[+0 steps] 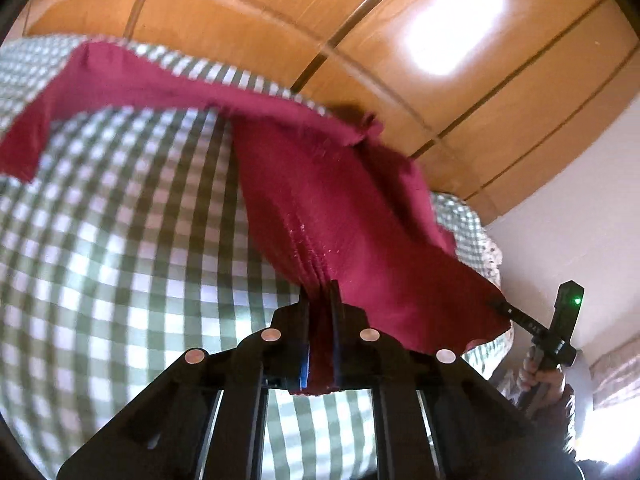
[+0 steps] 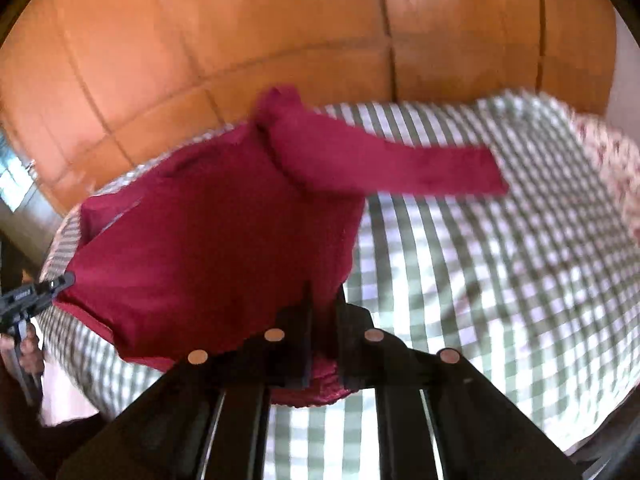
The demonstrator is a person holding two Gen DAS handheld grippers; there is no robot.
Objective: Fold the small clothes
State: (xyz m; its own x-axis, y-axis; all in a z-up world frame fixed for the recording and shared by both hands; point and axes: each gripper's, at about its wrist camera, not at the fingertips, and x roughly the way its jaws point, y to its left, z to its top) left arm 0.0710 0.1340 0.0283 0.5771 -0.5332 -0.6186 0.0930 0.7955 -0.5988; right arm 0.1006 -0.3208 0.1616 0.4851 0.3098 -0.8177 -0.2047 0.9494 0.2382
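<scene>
I am pinching the red shirt (image 1: 340,216) with my left tongs (image 1: 320,300), closed tight on its hem. My right tongs (image 2: 322,300) are squeezing the same hem too. The shirt is hanging in the middle of both frames, over the checked bed (image 1: 120,240).

garment (image 1: 344,216) above bedspread (image 1: 120,240), wardrobe (image 1: 400,20) behind
</scene>
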